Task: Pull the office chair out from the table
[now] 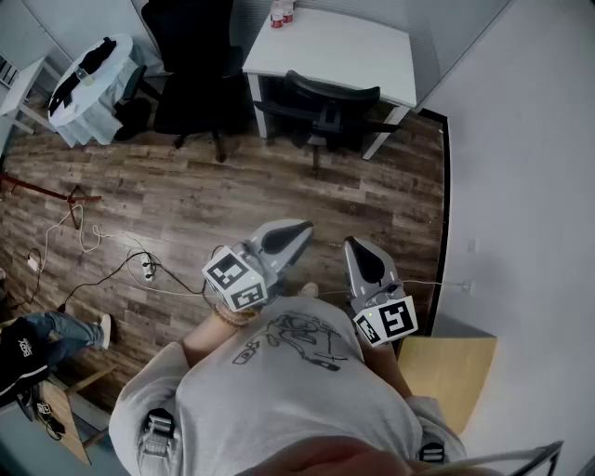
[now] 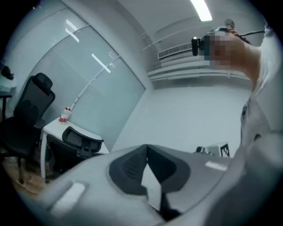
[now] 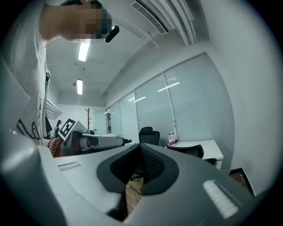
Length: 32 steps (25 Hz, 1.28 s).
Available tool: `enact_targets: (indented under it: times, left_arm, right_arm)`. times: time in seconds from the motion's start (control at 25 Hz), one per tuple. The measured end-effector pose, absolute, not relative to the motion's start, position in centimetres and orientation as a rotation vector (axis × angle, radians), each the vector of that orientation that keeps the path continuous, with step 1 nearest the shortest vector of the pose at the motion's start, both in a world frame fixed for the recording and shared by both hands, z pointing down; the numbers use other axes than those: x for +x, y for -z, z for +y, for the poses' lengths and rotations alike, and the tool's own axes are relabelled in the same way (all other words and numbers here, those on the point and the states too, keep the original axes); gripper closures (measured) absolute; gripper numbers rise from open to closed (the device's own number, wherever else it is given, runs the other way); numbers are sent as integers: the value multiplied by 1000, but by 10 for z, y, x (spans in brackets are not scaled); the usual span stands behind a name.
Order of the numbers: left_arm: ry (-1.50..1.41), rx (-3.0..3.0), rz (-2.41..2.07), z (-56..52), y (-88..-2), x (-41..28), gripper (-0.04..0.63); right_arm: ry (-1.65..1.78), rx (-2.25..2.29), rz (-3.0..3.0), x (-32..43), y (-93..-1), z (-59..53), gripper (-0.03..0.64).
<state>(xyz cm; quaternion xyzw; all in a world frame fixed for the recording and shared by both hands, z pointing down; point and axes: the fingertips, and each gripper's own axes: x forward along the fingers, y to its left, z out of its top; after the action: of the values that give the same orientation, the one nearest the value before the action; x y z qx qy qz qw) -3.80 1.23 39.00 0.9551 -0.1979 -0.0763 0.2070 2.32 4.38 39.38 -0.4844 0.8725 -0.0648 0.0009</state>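
At the far end of the wooden floor (image 1: 232, 191) stands one white table (image 1: 358, 46), with one black office chair (image 1: 325, 107) pushed in at its near edge, the backrest just at the tabletop's rim. A second, taller black chair (image 1: 191, 56) stands free beside the table's left end. A few small red-capped bottles (image 1: 282, 11) sit at the table's far left corner; their exact number is too small to tell. One round table under a white cloth (image 1: 88, 93) stands well apart to the left. Two grippers are held level, close to the person's chest and well apart from the chair. The left gripper (image 1: 299, 231) has its jaws pressed together with nothing between them, and the right gripper (image 1: 353, 244) is likewise fully closed and empty, touching nothing.
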Motion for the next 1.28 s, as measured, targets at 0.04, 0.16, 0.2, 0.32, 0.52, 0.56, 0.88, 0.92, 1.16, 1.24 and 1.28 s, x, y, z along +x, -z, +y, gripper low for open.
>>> enact_targets:
  times: [0.04, 0.16, 0.2, 0.32, 0.52, 0.56, 0.88, 0.92, 1.16, 1.24, 1.28]
  left_arm:
    - [213, 2668, -550, 14, -390, -37, 594]
    - [215, 2683, -555, 18, -388, -31, 594]
    - [215, 2680, -559, 18, -387, -29, 594]
    - [215, 2676, -566, 21, -385, -21, 594]
    - [199, 2684, -571, 25, -385, -6, 594]
    - [193, 2687, -574, 26, -386, -3, 594]
    - [133, 2685, -628, 36, -401, 24, 594]
    - [130, 2677, -639, 38, -403, 26, 594]
    - [100, 2648, -677, 51, -417, 42, 594]
    - [93, 2660, -686, 57, -417, 49, 595]
    - [92, 2666, -691, 60, -416, 52, 594]
  right_arm:
    - [200, -1525, 2735, 26, -392, 45, 611]
    - [193, -1528, 2725, 32, -388, 48, 611]
    - [192, -1524, 2724, 33, -388, 49, 611]
    - [189, -1512, 2733, 36, -388, 51, 611]
    - [228, -1488, 2778, 45, -398, 51, 611]
    - [232, -1484, 2781, 47, -399, 51, 611]
    - [256, -1441, 2798, 71, -409, 63, 611]
    - [257, -1433, 2803, 74, -410, 66, 611]
    - [252, -1404, 2838, 95, -423, 80, 611]
    - [251, -1394, 2828, 103, -422, 87, 611]
    - [245, -1390, 2826, 106, -421, 90, 611]
